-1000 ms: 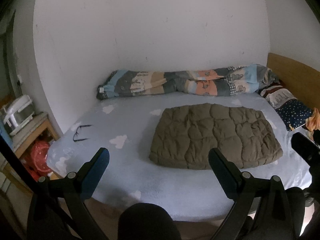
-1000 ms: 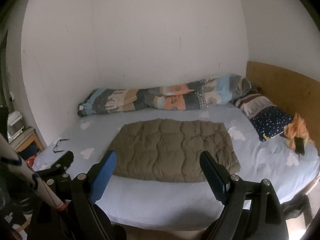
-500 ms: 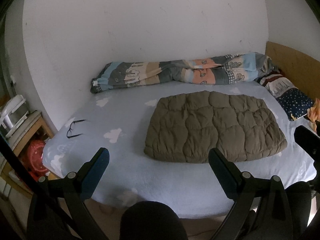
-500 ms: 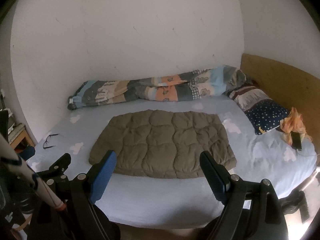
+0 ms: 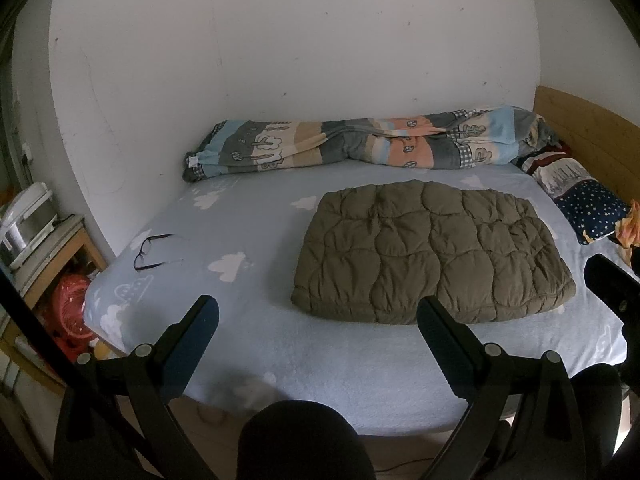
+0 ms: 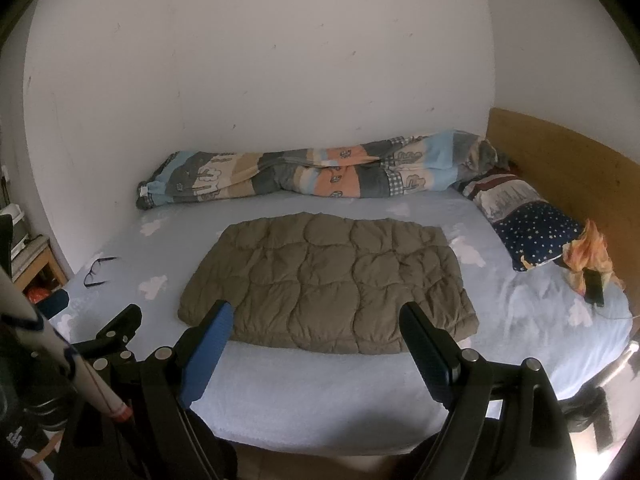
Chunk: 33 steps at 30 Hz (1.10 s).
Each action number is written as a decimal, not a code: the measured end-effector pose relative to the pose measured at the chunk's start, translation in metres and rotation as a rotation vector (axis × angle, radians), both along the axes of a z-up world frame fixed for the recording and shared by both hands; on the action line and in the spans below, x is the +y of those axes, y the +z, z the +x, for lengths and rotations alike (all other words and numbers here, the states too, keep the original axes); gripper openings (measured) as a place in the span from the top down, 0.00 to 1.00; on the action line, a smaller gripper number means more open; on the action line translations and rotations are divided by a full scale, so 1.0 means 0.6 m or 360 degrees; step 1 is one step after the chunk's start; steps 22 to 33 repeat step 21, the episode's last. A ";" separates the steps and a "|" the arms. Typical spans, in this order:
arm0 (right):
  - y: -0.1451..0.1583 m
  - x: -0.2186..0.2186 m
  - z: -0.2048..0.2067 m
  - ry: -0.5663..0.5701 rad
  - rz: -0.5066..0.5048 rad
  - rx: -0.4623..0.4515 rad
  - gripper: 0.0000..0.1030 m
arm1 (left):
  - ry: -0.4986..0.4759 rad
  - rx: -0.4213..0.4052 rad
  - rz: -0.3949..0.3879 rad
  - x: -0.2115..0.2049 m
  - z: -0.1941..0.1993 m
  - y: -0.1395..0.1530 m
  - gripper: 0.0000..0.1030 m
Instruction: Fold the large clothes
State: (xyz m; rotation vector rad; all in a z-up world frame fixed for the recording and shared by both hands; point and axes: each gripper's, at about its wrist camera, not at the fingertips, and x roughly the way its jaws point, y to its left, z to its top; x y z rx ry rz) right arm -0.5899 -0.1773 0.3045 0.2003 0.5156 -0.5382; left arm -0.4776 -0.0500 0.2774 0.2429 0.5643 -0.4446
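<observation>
An olive quilted garment (image 5: pixel 432 252) (image 6: pixel 328 280) lies folded into a flat rectangle in the middle of the light blue bed (image 5: pixel 320 352) (image 6: pixel 320 392). My left gripper (image 5: pixel 318 316) hovers open over the bed's near edge, short of the garment's front left corner, with nothing between its fingers. Just in front of the garment's near edge my right gripper (image 6: pixel 316 322) also stands open and holds nothing. Part of the left gripper (image 6: pixel 120 328) shows at the lower left of the right wrist view.
A rolled patterned duvet (image 5: pixel 360 142) (image 6: pixel 312 170) lies along the far wall. Pillows (image 5: pixel 584 196) (image 6: pixel 524 226) sit by the wooden headboard, with an orange cloth and a phone (image 6: pixel 594 286) beside them. Glasses (image 5: pixel 154 250) (image 6: pixel 98 270) rest on the bed's left. A side table (image 5: pixel 44 248) stands left.
Both cameras have sunk slightly and tilted down, so the bed and garment sit higher in view. The garment has not moved, and both grippers stay open.
</observation>
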 end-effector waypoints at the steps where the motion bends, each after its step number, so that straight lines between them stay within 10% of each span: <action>1: 0.000 0.001 0.000 -0.0004 -0.0001 -0.0002 0.14 | -0.0003 0.0001 -0.0003 0.001 0.000 0.000 0.04; 33: -0.025 -0.027 0.007 -0.0021 0.0052 0.0048 0.14 | -0.0207 0.0153 -0.0144 -0.003 0.042 -0.007 0.04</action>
